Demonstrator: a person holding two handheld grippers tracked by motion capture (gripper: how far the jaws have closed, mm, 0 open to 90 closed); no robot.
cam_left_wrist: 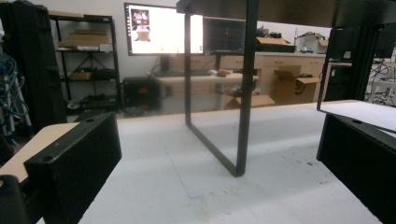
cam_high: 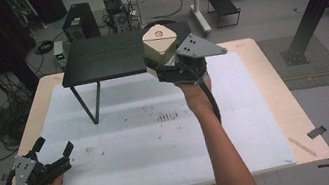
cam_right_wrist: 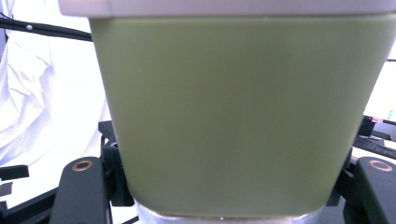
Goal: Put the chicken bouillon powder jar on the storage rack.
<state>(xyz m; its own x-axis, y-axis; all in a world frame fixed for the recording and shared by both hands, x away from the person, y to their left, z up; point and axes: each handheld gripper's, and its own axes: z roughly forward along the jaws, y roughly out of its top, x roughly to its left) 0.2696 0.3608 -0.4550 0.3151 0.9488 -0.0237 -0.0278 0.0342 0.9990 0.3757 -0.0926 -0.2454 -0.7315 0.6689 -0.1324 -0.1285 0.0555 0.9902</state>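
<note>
- While our right gripper (cam_high: 168,64) is raised at the front right corner of the black shelf (cam_high: 106,56), its fingers are clamped on a green box (cam_high: 159,45) with a cream lid (cam_high: 159,34).
- We see the box upright in the high view, at the shelf's front right corner; whether it touches the top there we cannot tell.
- In the right gripper view the box (cam_right_wrist: 233,116) takes up most of the frame, its lid (cam_right_wrist: 224,7) along the top edge and a black finger (cam_right_wrist: 81,191) low on either side.
- Our left gripper (cam_high: 56,153) sits low at the near left corner of the tabletop (cam_high: 161,144), well apart from the box, with its fingers spread and nothing between them.
- The left gripper view looks level across the white tabletop (cam_left_wrist: 187,186) at the shelf leg (cam_left_wrist: 243,93), with one finger (cam_left_wrist: 74,168) at each side of the frame.
- The shelf stands at the far side of the tabletop on thin black legs.
- Dark specks (cam_high: 166,117) mark the white surface near the middle.
</note>
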